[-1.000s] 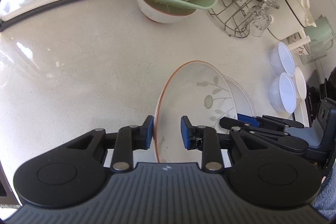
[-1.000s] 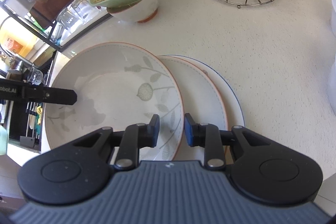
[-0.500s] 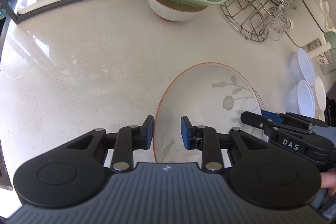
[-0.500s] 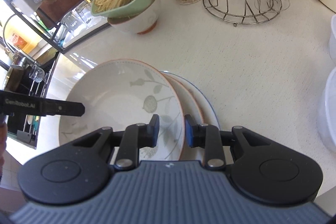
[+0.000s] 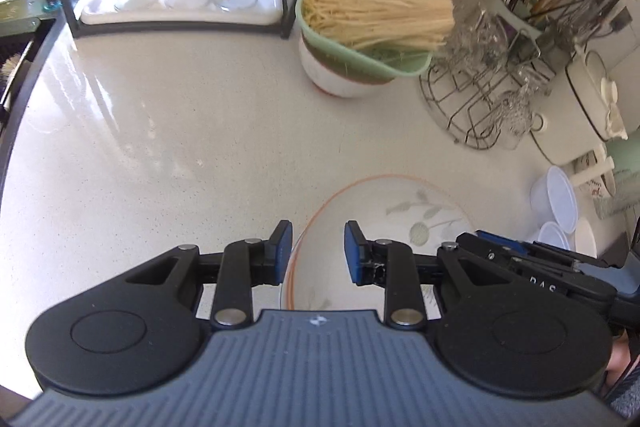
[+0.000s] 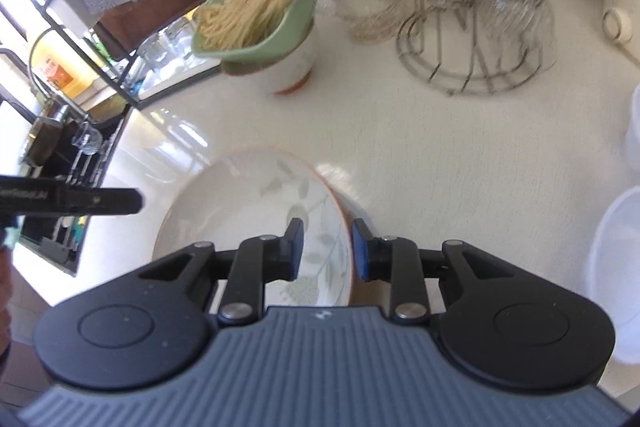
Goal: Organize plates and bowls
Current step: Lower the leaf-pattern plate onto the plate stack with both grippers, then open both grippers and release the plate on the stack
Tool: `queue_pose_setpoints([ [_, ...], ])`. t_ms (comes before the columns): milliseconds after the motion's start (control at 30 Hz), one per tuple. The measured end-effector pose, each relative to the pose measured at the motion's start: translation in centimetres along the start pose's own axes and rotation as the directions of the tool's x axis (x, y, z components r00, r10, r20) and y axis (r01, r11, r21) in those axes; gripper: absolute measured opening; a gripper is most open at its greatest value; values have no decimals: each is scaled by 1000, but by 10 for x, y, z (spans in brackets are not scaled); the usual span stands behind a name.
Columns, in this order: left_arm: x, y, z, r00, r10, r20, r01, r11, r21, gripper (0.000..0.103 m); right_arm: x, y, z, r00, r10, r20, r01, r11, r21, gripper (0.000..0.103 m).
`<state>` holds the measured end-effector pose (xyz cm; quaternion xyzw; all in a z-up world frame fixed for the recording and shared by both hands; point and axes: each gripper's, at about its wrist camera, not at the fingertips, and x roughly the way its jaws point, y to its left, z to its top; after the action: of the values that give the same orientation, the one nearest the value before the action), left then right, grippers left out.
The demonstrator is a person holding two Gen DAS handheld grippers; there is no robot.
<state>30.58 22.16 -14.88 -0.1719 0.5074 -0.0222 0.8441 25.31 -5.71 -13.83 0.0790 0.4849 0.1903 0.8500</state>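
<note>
The floral plate (image 5: 400, 223) with an orange rim sits over the white tabletop (image 5: 160, 147). The left gripper (image 5: 316, 251) straddles its left rim and the right gripper (image 6: 326, 249) its right rim, both spread apart, clamping nothing.

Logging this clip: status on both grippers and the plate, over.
Left gripper and right gripper each straddle opposite rims of the leaf-pattern plate, pads not visibly clamped. Noodle bowl and glass rack ahead, apart from the plate.
</note>
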Motion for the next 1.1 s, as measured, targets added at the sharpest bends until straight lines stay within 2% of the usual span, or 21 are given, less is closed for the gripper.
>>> queue_pose_setpoints([
  [100,-9,-6,-6,1000,1,31,0,1000,-5,32,-7,-6,3,999,44,28,-44,999,4,30],
  [333,-38,-30,-23,993,6,114,-7,1000,8,32,-29,1,6,993,52,109,-43,996,-79,30],
  [600,-68,-72,-46,980,-6,197,1,1000,29,32,-70,-4,-3,974,30,224,4,989,-147,29],
  [733,-78,-91,-62,972,7,235,-17,999,43,32,-93,-9,-7,961,36,273,9,987,-163,29],
  [1100,-77,-128,-85,968,-14,251,1,999,50,32,-136,-33,-28,944,15,329,48,982,-183,29],
])
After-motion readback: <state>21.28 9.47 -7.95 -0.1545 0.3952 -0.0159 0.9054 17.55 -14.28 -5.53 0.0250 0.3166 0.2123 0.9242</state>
